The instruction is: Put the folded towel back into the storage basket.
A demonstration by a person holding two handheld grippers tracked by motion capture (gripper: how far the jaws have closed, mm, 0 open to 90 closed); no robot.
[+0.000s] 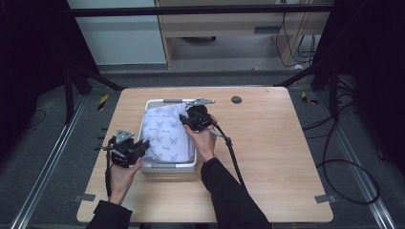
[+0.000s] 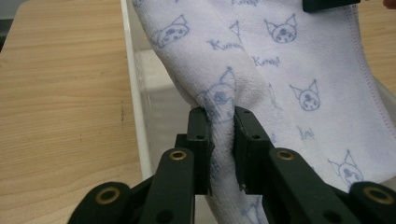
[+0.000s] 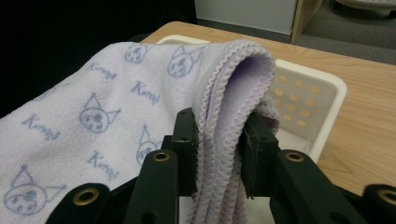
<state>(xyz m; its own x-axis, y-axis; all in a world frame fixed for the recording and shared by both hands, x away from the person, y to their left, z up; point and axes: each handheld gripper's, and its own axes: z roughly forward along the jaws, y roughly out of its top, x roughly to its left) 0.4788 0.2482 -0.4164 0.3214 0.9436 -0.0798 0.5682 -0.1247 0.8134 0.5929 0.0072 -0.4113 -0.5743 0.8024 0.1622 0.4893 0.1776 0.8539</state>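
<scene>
Both tongs are clenched on the same pale lilac terry towel printed with small blue cat faces and script (image 1: 165,131). From the high view, the left tongs (image 1: 143,145) grip the cloth at the near left corner of the white perforated plastic basket (image 1: 168,168), and the right tongs (image 1: 184,119) grip it toward the basket's far right side, so the towel spans between them over the basket's opening. Each is carried in a person's hand, the left hand (image 1: 123,174) and the right hand (image 1: 204,140) coming up from the near edge in dark sleeves.

Seen from the left gripper view, the left tongs (image 2: 223,122) pinch a bunched fold of the towel (image 2: 261,60), with the basket's white rim (image 2: 135,93) just to the side and bare wood beyond it. Seen from the right gripper view, the right tongs (image 3: 217,122) press on a doubled, stitched edge of the towel (image 3: 116,98), and the basket's holed wall (image 3: 299,100) sits just behind.

The basket rests on the light wooden counter (image 1: 272,143), left of its middle
</scene>
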